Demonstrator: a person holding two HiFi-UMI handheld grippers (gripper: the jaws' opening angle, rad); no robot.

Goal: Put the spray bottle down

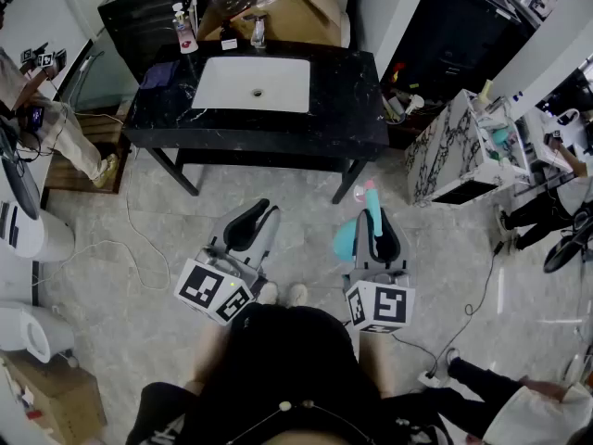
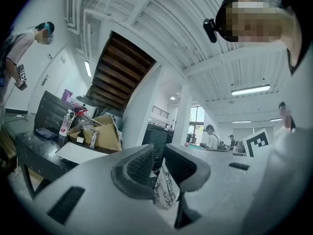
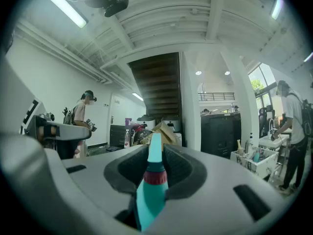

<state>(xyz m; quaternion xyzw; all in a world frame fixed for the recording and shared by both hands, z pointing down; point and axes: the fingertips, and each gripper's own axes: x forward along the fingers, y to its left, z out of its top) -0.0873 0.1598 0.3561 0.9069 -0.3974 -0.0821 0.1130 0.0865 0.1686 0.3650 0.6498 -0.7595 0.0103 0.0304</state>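
A teal spray bottle (image 1: 346,239) with a pink nozzle sits between the jaws of my right gripper (image 1: 377,219), which is shut on it and holds it above the floor in front of the person. In the right gripper view the spray bottle (image 3: 150,192) stands upright, its dark red collar and pale spout squeezed between the pads of the right gripper (image 3: 157,153). My left gripper (image 1: 262,209) hangs beside it to the left, jaws together and empty. In its own view the left gripper (image 2: 158,159) shows only a thin slit between the pads.
Ahead stands a black counter (image 1: 352,119) with a white sink (image 1: 252,83), bottles (image 1: 185,28) and a cardboard box (image 1: 278,12) behind it. A marbled cabinet (image 1: 445,151) is to the right. Cables trail over the tiled floor (image 1: 139,239). People stand at both sides.
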